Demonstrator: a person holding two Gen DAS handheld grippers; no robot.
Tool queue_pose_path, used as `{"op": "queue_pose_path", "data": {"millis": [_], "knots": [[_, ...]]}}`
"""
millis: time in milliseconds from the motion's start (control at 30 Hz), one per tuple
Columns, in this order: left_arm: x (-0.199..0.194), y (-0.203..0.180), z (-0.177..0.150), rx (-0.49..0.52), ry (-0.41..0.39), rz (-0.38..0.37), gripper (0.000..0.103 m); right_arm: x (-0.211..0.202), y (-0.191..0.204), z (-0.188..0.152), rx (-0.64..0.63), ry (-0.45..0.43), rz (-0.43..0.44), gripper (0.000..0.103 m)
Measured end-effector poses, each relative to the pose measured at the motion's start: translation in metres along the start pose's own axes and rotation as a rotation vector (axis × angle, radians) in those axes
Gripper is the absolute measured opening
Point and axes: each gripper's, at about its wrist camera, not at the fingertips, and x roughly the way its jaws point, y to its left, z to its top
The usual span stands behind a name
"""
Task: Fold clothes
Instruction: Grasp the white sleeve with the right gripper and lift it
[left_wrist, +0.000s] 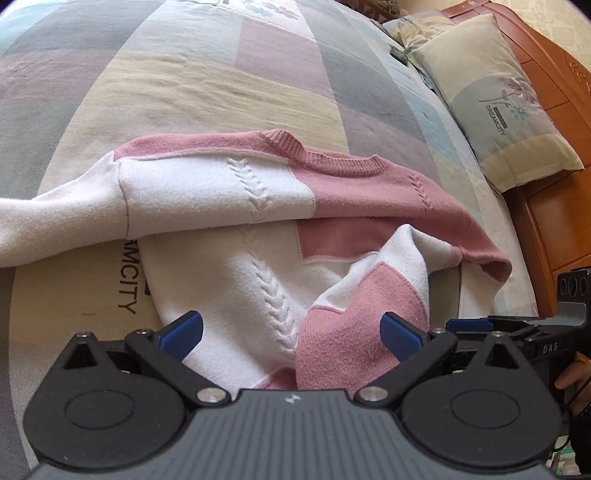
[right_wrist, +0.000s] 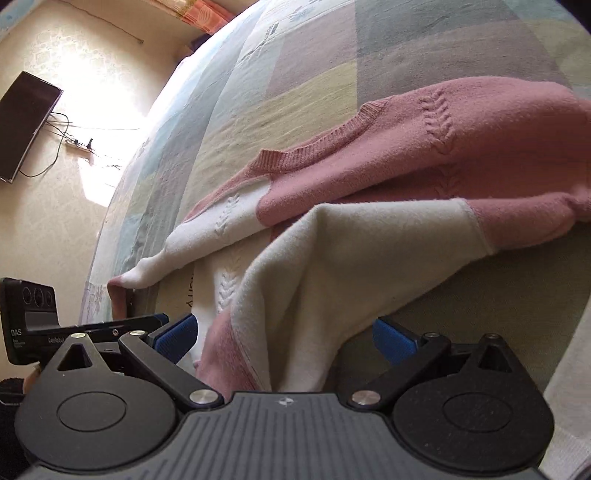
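1. Left wrist view: one sweater (left_wrist: 236, 206), pink and white with cable stitching, lies crumpled across the bed (left_wrist: 207, 85); one pillow (left_wrist: 495, 107) rests near the wooden headboard (left_wrist: 546, 70) at the far right

2. Same view: the left gripper (left_wrist: 291, 332) stands spread wide, its two blue fingertips (left_wrist: 184, 330) well apart and gripping nothing; a bunched pink and white fold of the sweater sits between them, pressing against the right one, and the white body of the knit runs under the left one. The other gripper's black body pokes in at the right edge, with part of a hand (left_wrist: 572, 376) behind it

3. Right wrist view: the same single sweater (right_wrist: 424, 155) stretches away up the bed, collar toward the middle, one white sleeve trailing to the mattress edge at left

4. Same view: the right gripper (right_wrist: 284, 332) is likewise released, blue pads (right_wrist: 391, 338) far apart; a white and pink flap of the sweater drapes down between them into the tool's throat, unclamped

5. The bedspread (right_wrist: 303, 55) is a patchwork of grey, mauve, cream and pale blue. One dark television (right_wrist: 26, 125) hangs on the cream wall (right_wrist: 66, 221), one power strip (right_wrist: 79, 145) with cables beside it, sunlight glaring there
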Motion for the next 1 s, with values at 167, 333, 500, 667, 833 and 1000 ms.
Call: {"op": "queue_pose_path", "data": {"millis": [167, 333, 500, 667, 833, 1000], "knots": [[0.017, -0.062, 0.011, 0.255, 0.019, 0.008, 0.101, 0.002, -0.007, -0.051, -0.107, 0.115, -0.213, 0.103], [0.049, -0.114, 0.002, 0.462, 0.039, 0.105, 0.101, 0.03, 0.003, -0.083, -0.238, 0.17, -0.359, 0.103], [0.063, -0.118, -0.007, 0.589, 0.066, 0.265, 0.101, 0.043, 0.013, -0.097, -0.317, 0.164, -0.449, 0.103], [0.05, -0.073, 0.008, 0.552, 0.087, 0.354, 0.102, 0.037, 0.004, -0.102, -0.289, 0.117, -0.427, 0.103], [0.045, -0.039, 0.028, 0.466, 0.086, 0.366, 0.102, 0.034, 0.0, -0.108, -0.319, 0.108, -0.415, 0.103], [0.045, -0.037, 0.028, 0.46, 0.07, 0.347, 0.102, 0.038, 0.004, -0.108, -0.385, 0.174, -0.434, 0.103]]}}
